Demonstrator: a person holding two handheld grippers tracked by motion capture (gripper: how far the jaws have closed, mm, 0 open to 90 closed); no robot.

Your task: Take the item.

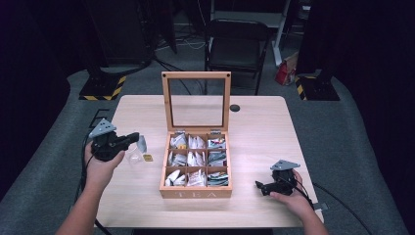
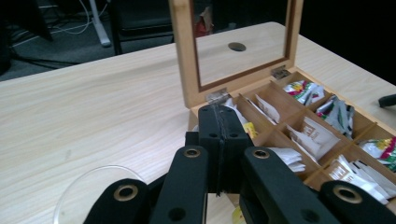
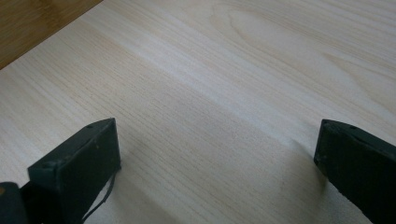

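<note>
The left tongs [image 1: 131, 139] are pressed together, and something thin like a tea bag's string seems pinched in the seam, though I cannot tell for sure; a pale tea bag [image 1: 141, 144] hangs at their tip above a clear glass cup [image 1: 133, 155] with a yellow tag [image 1: 147, 157] beside it. From there the open wooden tea box [image 1: 195, 192] lies just to the right, its long rows of sachets running away from the person. The right tongs [image 1: 258, 185] rest spread apart and empty on the surface [image 1: 254, 127], on the far side of the box, so the left hand is the nearer to cup and bag.
</note>
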